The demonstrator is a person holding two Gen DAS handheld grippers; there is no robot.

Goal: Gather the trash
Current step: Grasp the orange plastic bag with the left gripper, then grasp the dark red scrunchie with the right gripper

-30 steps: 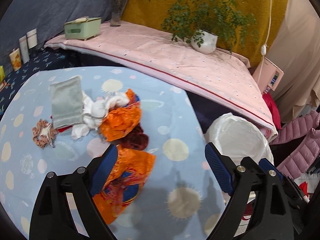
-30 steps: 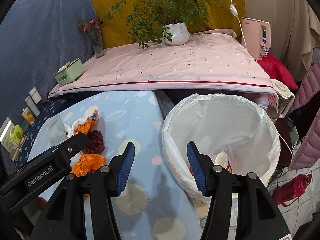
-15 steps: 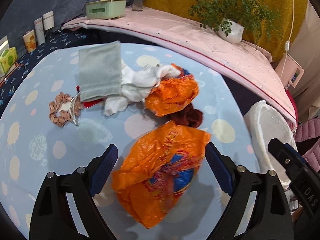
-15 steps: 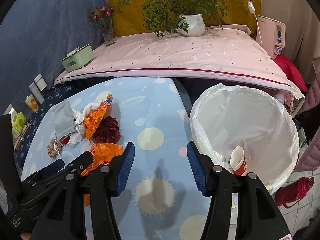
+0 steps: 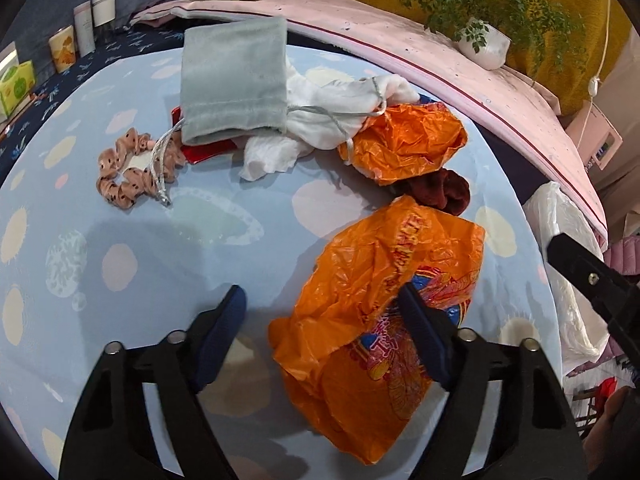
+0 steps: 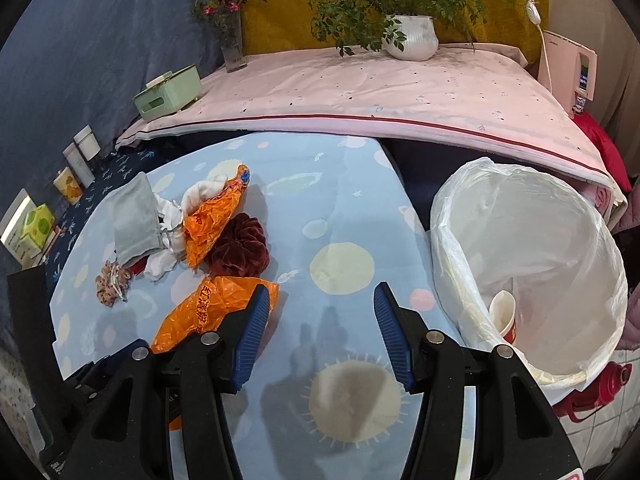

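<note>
While its blue-padded jaws stand wide apart, the left hand-held gripper point(image 5: 320, 336) sits low over the tabletop point(image 5: 120, 240), which is covered in a light blue cloth with pale dots. Its right finger presses against the near crumpled orange plastic bag with red and blue print point(image 5: 384, 304), and its left finger rests on bare cloth beside that bag, so the bag lies partly between the fingers but is not clamped. Just beyond the bag lies a dark red velvet scrunchie point(image 5: 440, 192), touching a second crumpled orange plastic bag point(image 5: 404, 140). Against that second bag is crumpled white tissue paper point(image 5: 320, 124), partly covered by a grey-green velvet drawstring pouch point(image 5: 236, 80). A pink spotted fabric scrunchie point(image 5: 128, 172) lies to the left of the pouch, with the pouch's silver cord across it.

The right hand-held gripper point(image 6: 320, 332) hovers over bare cloth near the tabletop's right edge, jaws wide and holding nothing. Just beside that edge stands a round bin lined with a white plastic bag point(image 6: 460, 216), and a white and red paper cup point(image 6: 506, 316) lies inside it.
</note>
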